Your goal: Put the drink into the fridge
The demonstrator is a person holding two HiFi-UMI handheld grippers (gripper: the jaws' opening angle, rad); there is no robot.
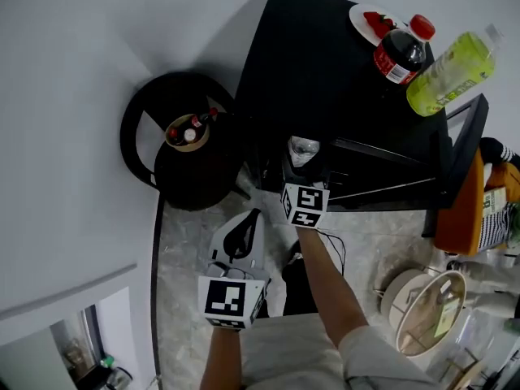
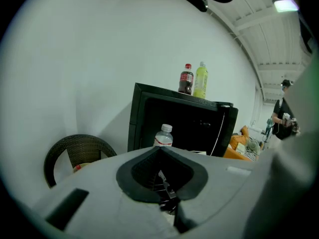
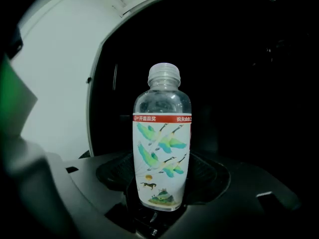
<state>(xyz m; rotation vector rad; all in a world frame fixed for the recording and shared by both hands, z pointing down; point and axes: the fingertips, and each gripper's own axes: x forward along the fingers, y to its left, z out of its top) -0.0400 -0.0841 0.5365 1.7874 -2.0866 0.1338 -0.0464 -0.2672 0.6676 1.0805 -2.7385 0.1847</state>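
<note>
A clear water bottle (image 3: 162, 148) with a red band and a bird-print label stands upright in my right gripper (image 3: 160, 195), which is shut on its lower body. In the head view that bottle (image 1: 303, 149) and right gripper (image 1: 302, 167) are at the front of the black fridge (image 1: 325, 71), whose door (image 1: 465, 157) hangs open to the right. Behind the bottle is the dark fridge interior (image 3: 239, 83). My left gripper (image 1: 241, 236) hangs lower and nearer to me, shut with nothing in it (image 2: 162, 166). From it I see the bottle (image 2: 163, 136) before the fridge (image 2: 184, 118).
On the fridge top stand a cola bottle (image 1: 402, 51), a green drink bottle (image 1: 451, 73) and a plate (image 1: 366, 15). A black wicker chair (image 1: 142, 136) with a bowl (image 1: 187, 132) on it stands left of the fridge. An orange seat (image 1: 461, 210) and a round tray (image 1: 431, 311) are at right.
</note>
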